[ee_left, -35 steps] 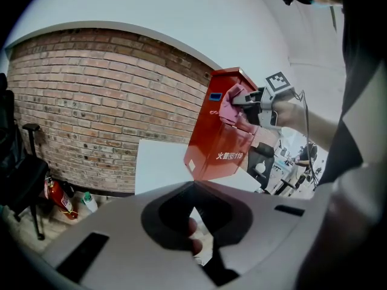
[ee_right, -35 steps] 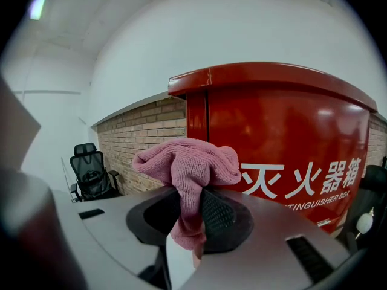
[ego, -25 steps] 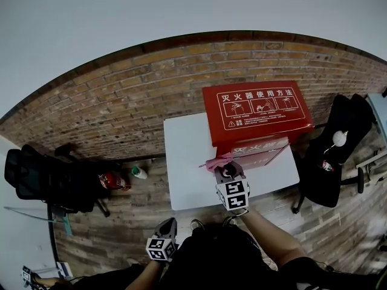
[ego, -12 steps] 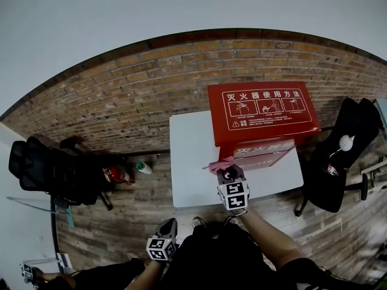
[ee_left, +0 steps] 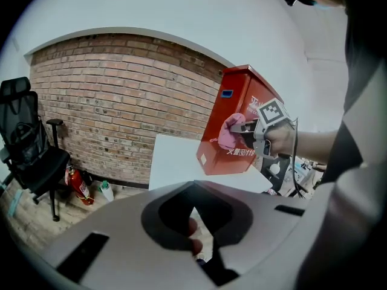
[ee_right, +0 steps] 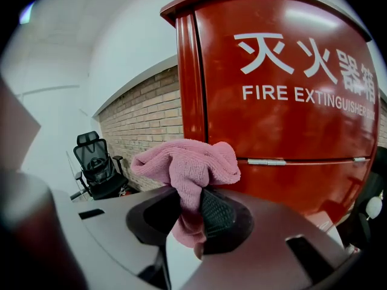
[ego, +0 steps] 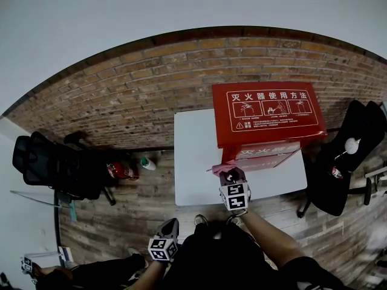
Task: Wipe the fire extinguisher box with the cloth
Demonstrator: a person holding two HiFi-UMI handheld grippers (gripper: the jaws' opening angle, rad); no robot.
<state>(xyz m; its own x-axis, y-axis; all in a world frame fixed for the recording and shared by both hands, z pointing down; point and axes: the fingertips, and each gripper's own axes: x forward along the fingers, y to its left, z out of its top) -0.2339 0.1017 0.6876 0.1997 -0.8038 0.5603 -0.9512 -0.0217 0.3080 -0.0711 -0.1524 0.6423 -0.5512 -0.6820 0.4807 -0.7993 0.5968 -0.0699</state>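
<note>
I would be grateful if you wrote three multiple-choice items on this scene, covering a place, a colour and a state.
1. Where does the red fire extinguisher box stand?
A. on the floor
B. on the white table
C. on a chair

2. What colour is the cloth?
A. blue
B. white
C. pink

3. What state is the right gripper in?
A. shut on the cloth
B. open and empty
C. shut on nothing

Answers:
1 B: the head view shows the box on the tabletop.
2 C: the right gripper view shows pink fabric in front of the box.
3 A: in that view the jaws pinch the cloth's lower end.
</note>
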